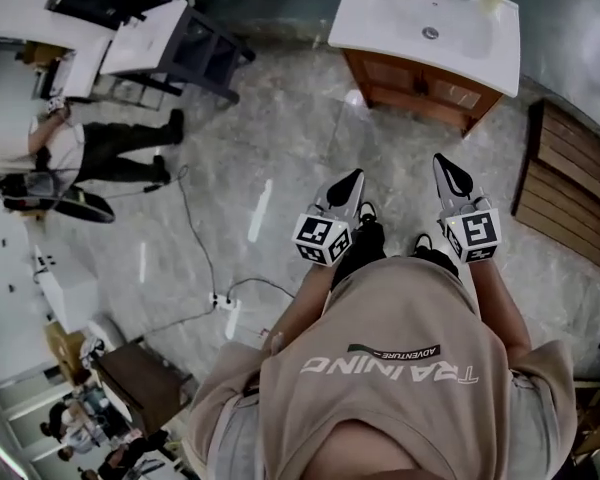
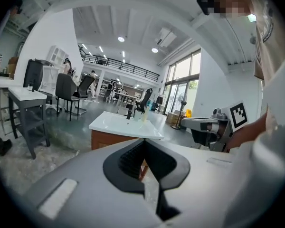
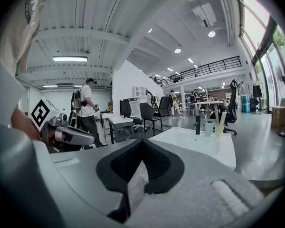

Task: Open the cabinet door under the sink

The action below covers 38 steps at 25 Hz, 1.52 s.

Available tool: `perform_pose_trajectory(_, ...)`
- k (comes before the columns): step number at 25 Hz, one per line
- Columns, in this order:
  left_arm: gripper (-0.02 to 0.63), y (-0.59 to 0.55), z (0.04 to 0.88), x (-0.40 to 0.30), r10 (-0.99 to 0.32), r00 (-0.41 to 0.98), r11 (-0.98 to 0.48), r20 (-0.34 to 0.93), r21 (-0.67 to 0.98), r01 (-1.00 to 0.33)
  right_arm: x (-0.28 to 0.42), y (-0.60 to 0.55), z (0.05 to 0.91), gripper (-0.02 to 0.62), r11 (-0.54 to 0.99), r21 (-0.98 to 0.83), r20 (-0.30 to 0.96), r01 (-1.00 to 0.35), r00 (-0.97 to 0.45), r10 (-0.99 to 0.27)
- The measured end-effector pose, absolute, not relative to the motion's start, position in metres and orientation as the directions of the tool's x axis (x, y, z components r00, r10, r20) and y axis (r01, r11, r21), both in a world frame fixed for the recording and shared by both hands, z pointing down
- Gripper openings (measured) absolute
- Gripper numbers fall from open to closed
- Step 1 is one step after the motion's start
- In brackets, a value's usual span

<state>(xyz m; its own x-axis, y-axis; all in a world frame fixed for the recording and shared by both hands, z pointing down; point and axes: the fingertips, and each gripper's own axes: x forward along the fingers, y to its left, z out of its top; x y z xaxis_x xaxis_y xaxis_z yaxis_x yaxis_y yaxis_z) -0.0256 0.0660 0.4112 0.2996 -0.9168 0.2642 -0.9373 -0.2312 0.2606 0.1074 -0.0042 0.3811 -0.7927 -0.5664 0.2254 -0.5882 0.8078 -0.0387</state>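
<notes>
A white sink (image 1: 425, 18) sits on a low wooden cabinet (image 1: 420, 88) at the top right of the head view, and its two doors look closed. Both grippers hang in front of me, well short of the cabinet and above the floor. My left gripper (image 1: 348, 176) is shut with nothing in it. My right gripper (image 1: 442, 160) is shut and empty too. In the left gripper view the jaws (image 2: 143, 139) meet, with the sink (image 2: 126, 122) beyond them. The right gripper view shows closed jaws (image 3: 142, 139) and the sink (image 3: 194, 141) ahead.
A slatted wooden panel (image 1: 570, 183) lies on the floor right of the cabinet. A power strip (image 1: 223, 301) with cables lies at my left. Desks (image 1: 180, 48) and a standing person (image 1: 80, 148) are at the far left. A cup and faucet stand on the sink.
</notes>
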Motion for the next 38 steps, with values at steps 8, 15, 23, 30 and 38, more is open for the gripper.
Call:
perform_pose_trajectory(8,0.015,0.003,0.401,-0.093,-0.884,0.417,-0.349,0.212,0.297,-0.889,0.038,-0.038,0.345,0.002,0.738,0.015,0.199,-0.674,-0.721,-0.663)
perform_pose_trajectory(15,0.015,-0.036,0.422,-0.096,-0.786,0.577,-0.501,0.223,0.319,-0.805,0.041,-0.051,0.360,0.002,0.602,0.053,0.278,-0.797,-0.567,-0.775)
perform_pose_trajectory(23,0.015,-0.080,0.421,-0.044,-0.686,0.705,-0.628,0.183,0.339,-0.700,0.099,-0.059,0.385,0.002,0.505,0.042,0.346,-0.862,-0.462,-0.817)
perform_pose_trajectory(30,0.015,-0.112,0.408,0.002,-0.661,0.716,-0.656,0.226,0.289,-0.697,0.130,-0.094,0.401,0.002,0.501,-0.037,0.336,-0.865,-0.483,-0.809)
perform_pose_trajectory(38,0.015,-0.159,0.399,0.024,-0.676,0.679,-0.655,0.287,0.189,-0.732,0.150,-0.155,0.416,0.002,0.571,-0.038,0.325,-0.820,-0.551,-0.769)
